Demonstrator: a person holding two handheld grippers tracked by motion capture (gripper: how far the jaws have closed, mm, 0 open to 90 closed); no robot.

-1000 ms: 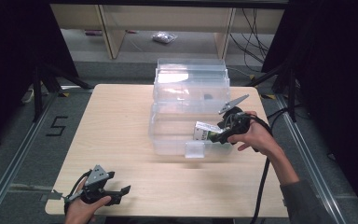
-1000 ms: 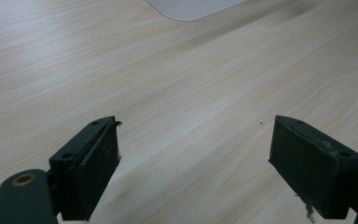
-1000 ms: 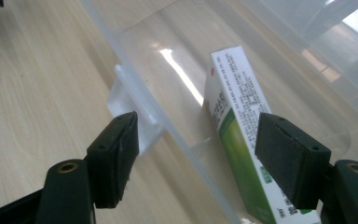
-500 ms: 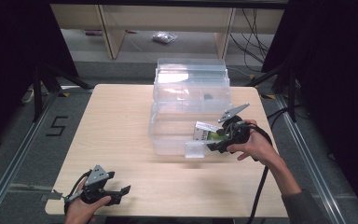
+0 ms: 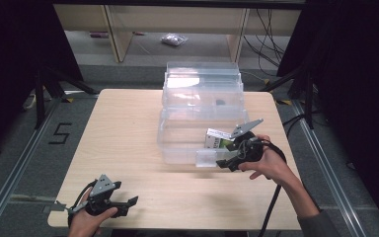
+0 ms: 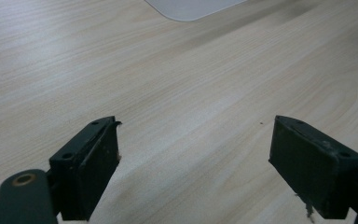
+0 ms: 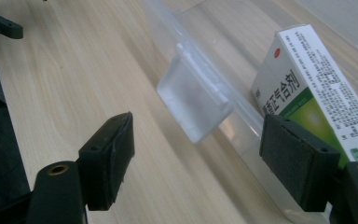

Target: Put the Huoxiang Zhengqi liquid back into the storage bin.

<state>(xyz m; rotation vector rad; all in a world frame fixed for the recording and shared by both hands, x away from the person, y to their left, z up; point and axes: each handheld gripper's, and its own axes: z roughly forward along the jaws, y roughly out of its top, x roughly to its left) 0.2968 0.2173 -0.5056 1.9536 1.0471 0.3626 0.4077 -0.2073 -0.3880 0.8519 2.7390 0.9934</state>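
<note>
I read Chinese print on the white-and-green medicine box (image 7: 314,88), standing inside the clear plastic bin (image 5: 187,136) on the desk (image 5: 123,133). My right gripper (image 5: 227,160), jaws apart, has dropped toward the bin's latch; my left gripper (image 5: 131,201) rests open.

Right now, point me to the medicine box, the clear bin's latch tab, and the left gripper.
medicine box (image 7: 307,88): right gripper view, printed white-and-green side face.
latch tab (image 7: 196,100): right gripper view, flat frosted face.
left gripper (image 5: 128,202): high view, between its open fingertips.
</note>
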